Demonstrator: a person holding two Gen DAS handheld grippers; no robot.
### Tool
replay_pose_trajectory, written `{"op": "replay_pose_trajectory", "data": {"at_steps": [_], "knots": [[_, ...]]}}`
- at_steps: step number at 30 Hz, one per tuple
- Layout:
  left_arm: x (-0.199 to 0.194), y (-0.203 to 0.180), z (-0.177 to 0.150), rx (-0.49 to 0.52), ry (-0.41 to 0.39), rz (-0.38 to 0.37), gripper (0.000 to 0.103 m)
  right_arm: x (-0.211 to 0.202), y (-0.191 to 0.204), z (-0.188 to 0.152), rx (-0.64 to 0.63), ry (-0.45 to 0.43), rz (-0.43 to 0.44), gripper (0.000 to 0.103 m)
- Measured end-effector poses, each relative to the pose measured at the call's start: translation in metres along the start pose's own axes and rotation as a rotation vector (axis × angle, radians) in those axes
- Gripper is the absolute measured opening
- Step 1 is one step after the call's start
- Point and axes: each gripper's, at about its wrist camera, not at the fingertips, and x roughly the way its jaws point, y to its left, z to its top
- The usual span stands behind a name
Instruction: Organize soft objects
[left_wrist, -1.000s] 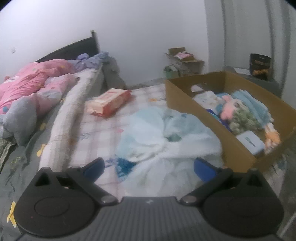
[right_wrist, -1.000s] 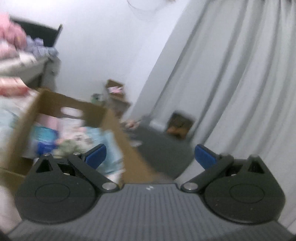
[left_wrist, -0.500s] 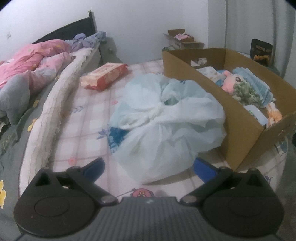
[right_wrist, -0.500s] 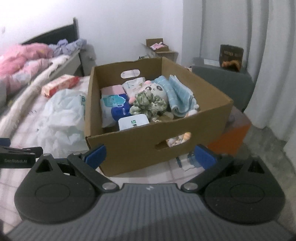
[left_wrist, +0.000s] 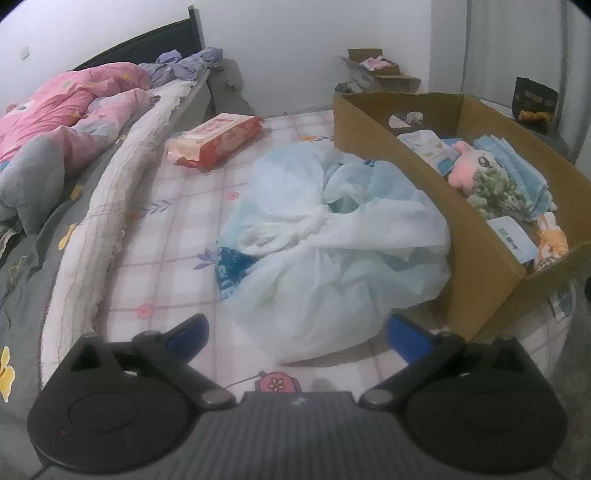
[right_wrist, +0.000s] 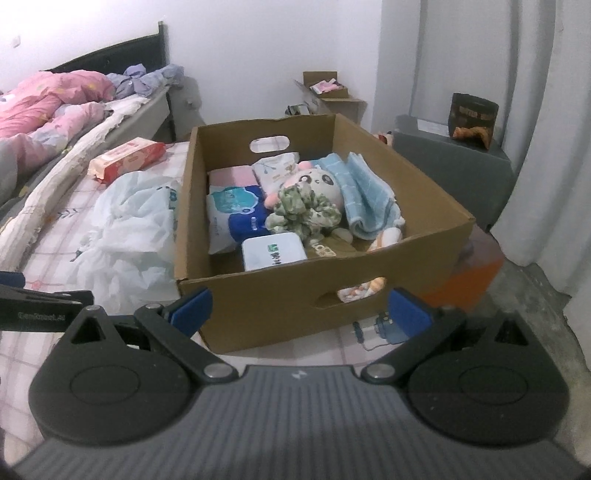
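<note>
faint embossed lettering on the left gripper (right_wrist: 22, 295) is too blurred to read; package prints illegible.

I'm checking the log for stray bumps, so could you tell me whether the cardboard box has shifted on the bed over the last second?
Cannot tell. Both cameras moved, but the cardboard box keeps its place against the white plastic bag beside it.

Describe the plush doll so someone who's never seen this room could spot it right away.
Find the open cardboard box on the bed. Inside, the plush doll lies beside the folded blue towel; it alone has a pale face with big dark eyes.
</note>
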Motion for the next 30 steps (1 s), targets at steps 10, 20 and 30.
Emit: {"op": "replay_pose_trajectory", "data": {"at_steps": [10,20,30], "knots": [[0.006,-0.003,0.004,0.004,0.012,0.014,0.103,0.003,-0.017,0.004,0.008,-0.013,-0.02,0.102],[0.01,0.0,0.008,-0.009,0.012,0.024,0.103,0.013,-0.007,0.01,-0.029,-0.003,0.012,0.102],[0.012,0.001,0.007,-0.011,0.019,0.022,0.103,0.015,-0.006,0.011,-0.044,-0.001,0.007,0.102]]}}
